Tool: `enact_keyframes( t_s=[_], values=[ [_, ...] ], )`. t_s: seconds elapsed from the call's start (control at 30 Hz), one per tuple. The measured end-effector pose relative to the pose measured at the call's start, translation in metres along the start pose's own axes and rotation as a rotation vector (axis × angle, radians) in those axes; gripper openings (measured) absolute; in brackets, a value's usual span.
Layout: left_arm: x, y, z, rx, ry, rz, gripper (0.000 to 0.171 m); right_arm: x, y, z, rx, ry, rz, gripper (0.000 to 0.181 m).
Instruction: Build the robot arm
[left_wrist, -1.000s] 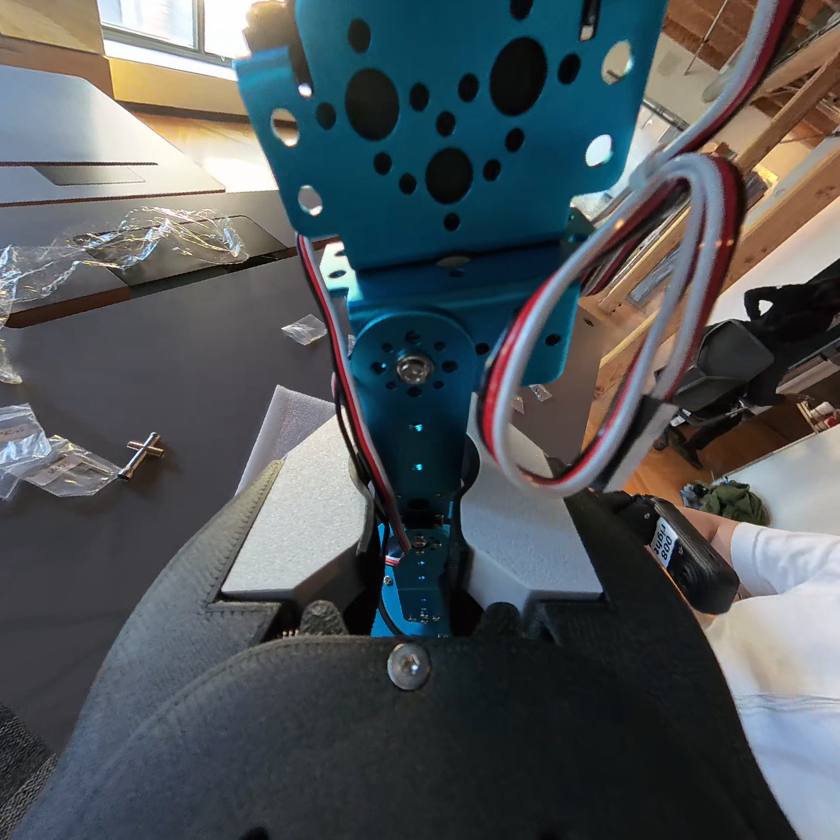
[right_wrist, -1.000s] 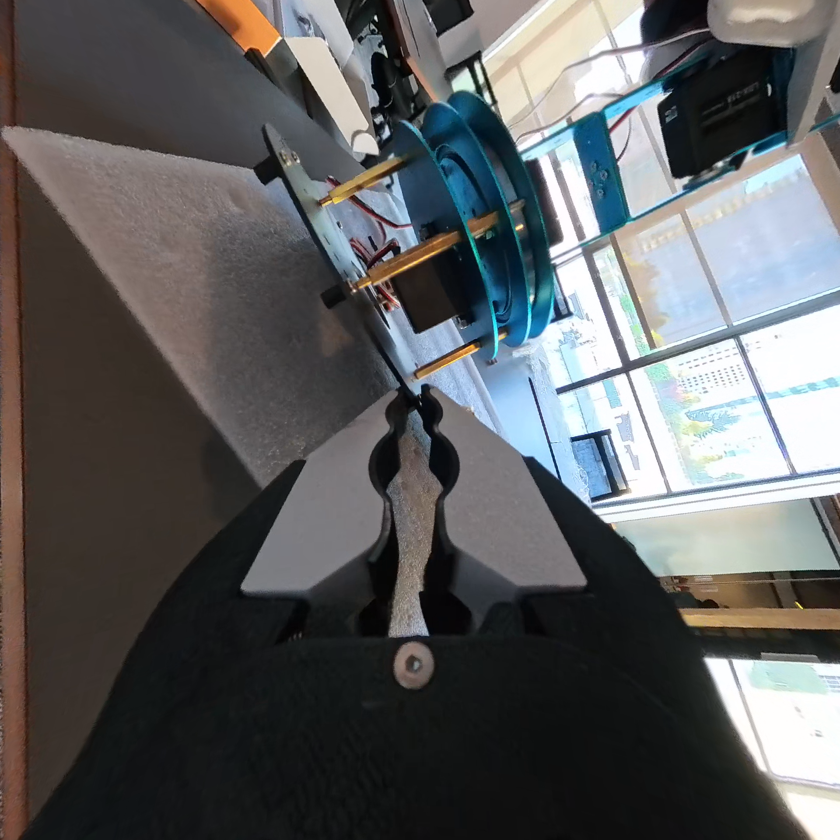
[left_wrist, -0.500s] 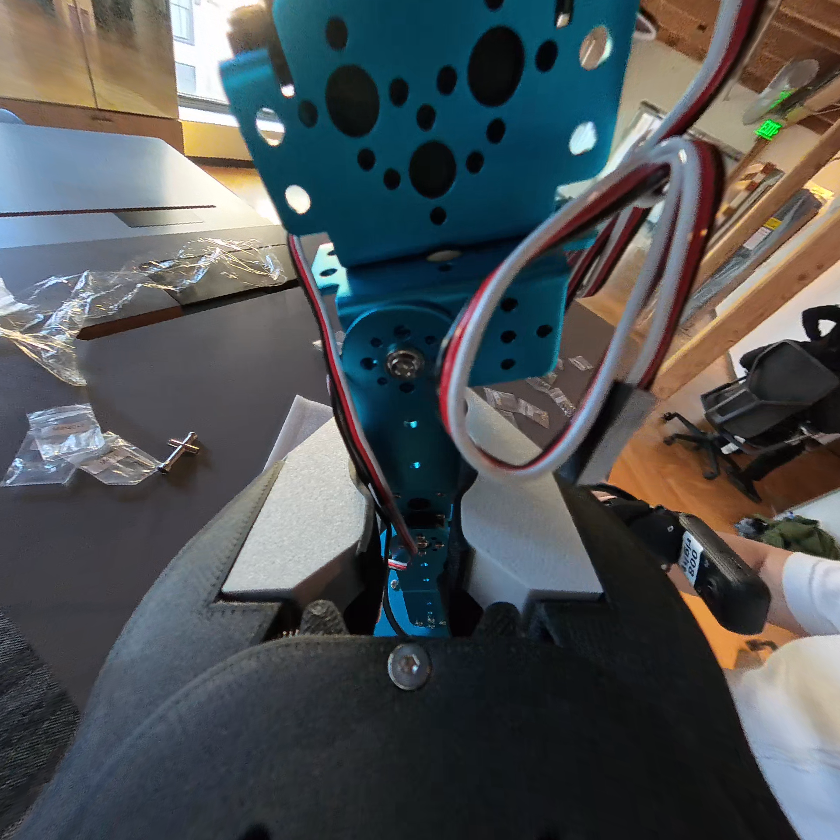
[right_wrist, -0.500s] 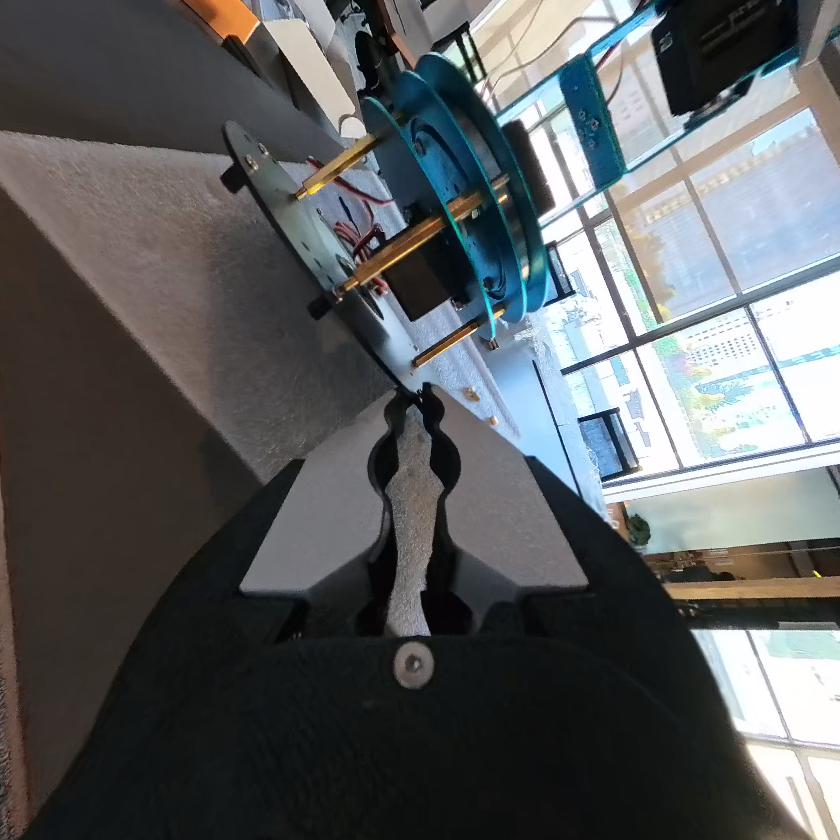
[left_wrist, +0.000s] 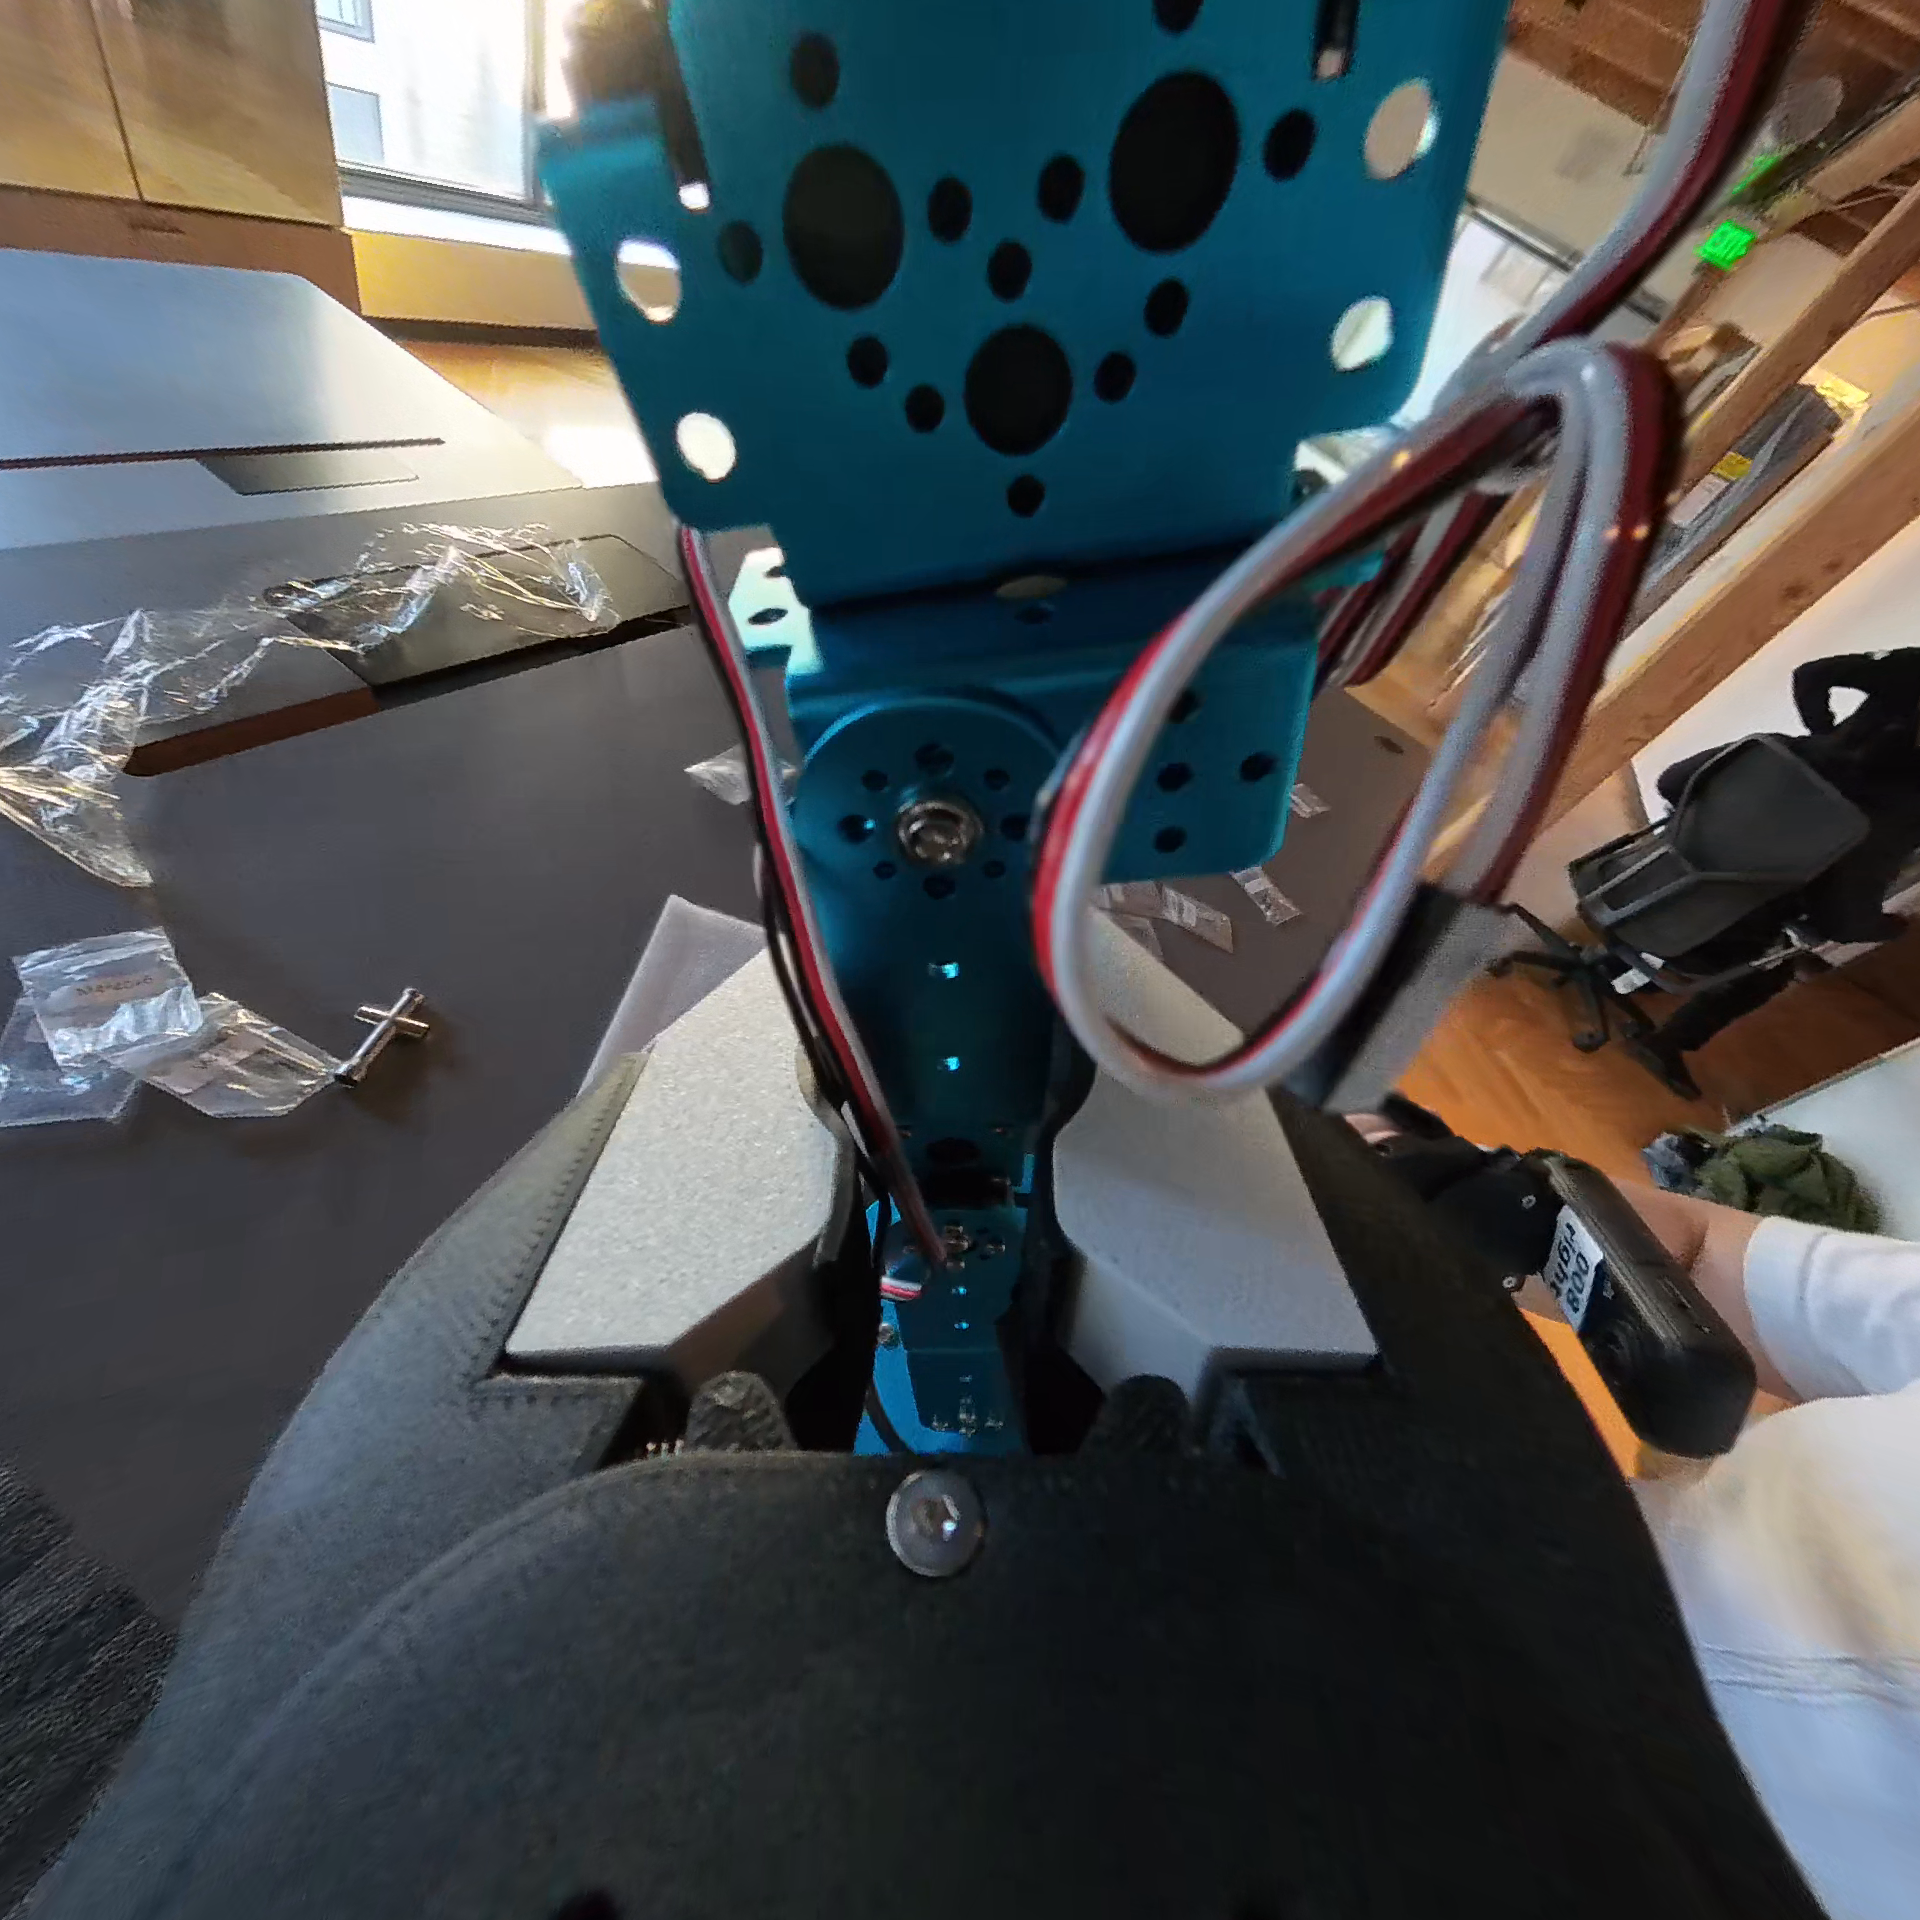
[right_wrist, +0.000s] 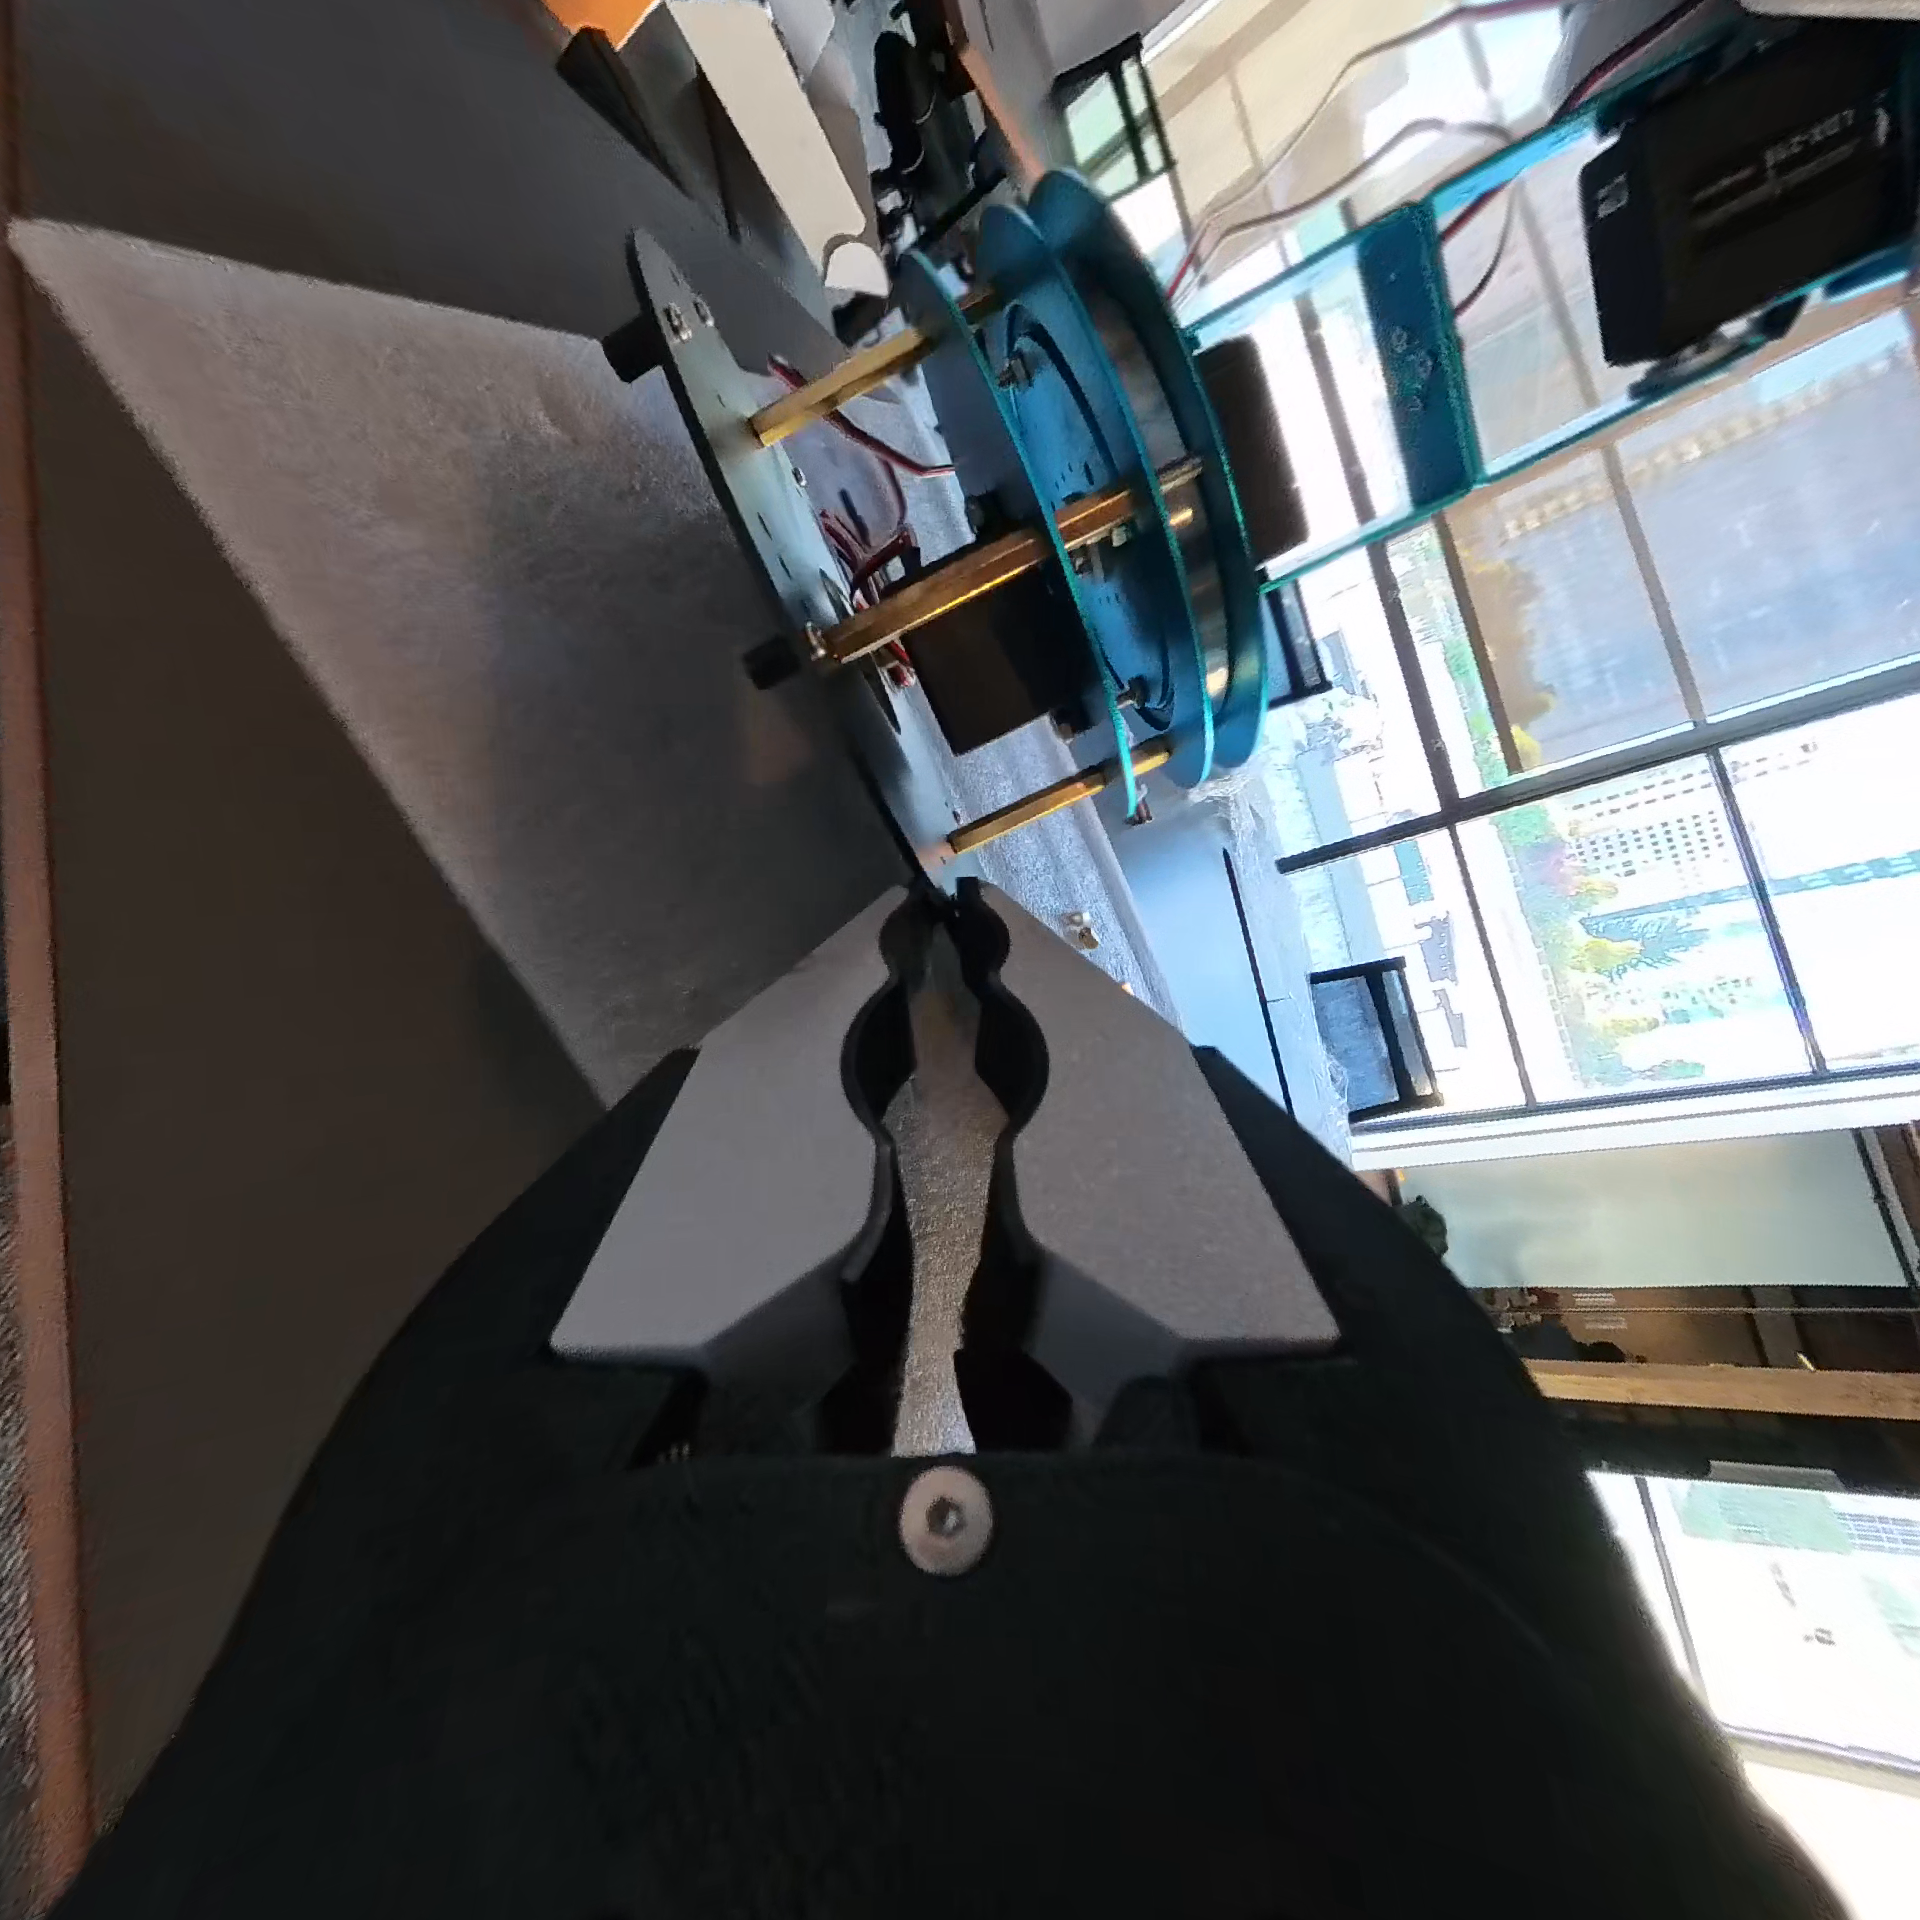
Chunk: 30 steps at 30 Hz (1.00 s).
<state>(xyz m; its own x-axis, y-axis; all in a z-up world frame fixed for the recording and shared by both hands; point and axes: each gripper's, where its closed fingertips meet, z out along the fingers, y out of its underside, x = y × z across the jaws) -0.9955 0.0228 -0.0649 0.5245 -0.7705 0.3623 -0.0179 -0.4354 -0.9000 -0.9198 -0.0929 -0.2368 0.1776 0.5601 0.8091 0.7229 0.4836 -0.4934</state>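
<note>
1. Between the fingers of your left hand-held gripper (left_wrist: 940, 1195) sits the narrow lower link of the blue metal arm (left_wrist: 997, 312), clenched on both sides, above the dark desk (left_wrist: 364, 810).
2. Your right hand-held gripper (right_wrist: 940, 904) is pinched on the edge of the dark round base plate (right_wrist: 769, 540), over the grey foam sheet (right_wrist: 364, 540).
3. The arm looks stiff, hard and top-heavy; smooth metal may slip, so I'd grip flat links or plate edges.
4. Keep off the loose red-and-white cable loop (left_wrist: 1299, 790); it looks easy to snag.
5. Nearby lie clear plastic bags (left_wrist: 114, 1018) and a small cross-shaped key (left_wrist: 390, 1029).
6. Printed labels show on the black motor (right_wrist: 1766, 187) and bags.
</note>
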Motion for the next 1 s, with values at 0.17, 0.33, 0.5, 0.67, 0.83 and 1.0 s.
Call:
enact_keyframes(
  t_s=[0.17, 0.33, 0.5, 0.67, 0.83, 1.0],
  values=[
    [-0.001, -0.001, 0.001, 0.006, 0.044, 0.000, 0.026, -0.002, -0.004, -0.001, -0.055, -0.049, 0.012, 0.003],
    [-0.008, -0.003, 0.003, -0.011, 0.068, 0.000, 0.026, 0.001, -0.007, 0.000, -0.092, -0.058, 0.025, 0.003],
    [-0.020, -0.005, 0.007, -0.022, 0.101, -0.046, 0.026, 0.006, -0.012, 0.001, -0.121, -0.058, 0.034, 0.002],
    [-0.026, -0.005, 0.011, -0.053, 0.124, -0.060, 0.026, 0.007, -0.013, 0.002, -0.144, -0.072, 0.034, 0.002],
    [-0.037, -0.006, 0.014, -0.068, 0.135, -0.097, 0.026, 0.013, -0.015, 0.004, -0.170, -0.095, 0.031, 0.002],
    [-0.053, -0.007, 0.016, -0.071, 0.149, -0.145, 0.026, 0.020, -0.017, 0.007, -0.197, -0.141, 0.069, 0.002]
  ],
)
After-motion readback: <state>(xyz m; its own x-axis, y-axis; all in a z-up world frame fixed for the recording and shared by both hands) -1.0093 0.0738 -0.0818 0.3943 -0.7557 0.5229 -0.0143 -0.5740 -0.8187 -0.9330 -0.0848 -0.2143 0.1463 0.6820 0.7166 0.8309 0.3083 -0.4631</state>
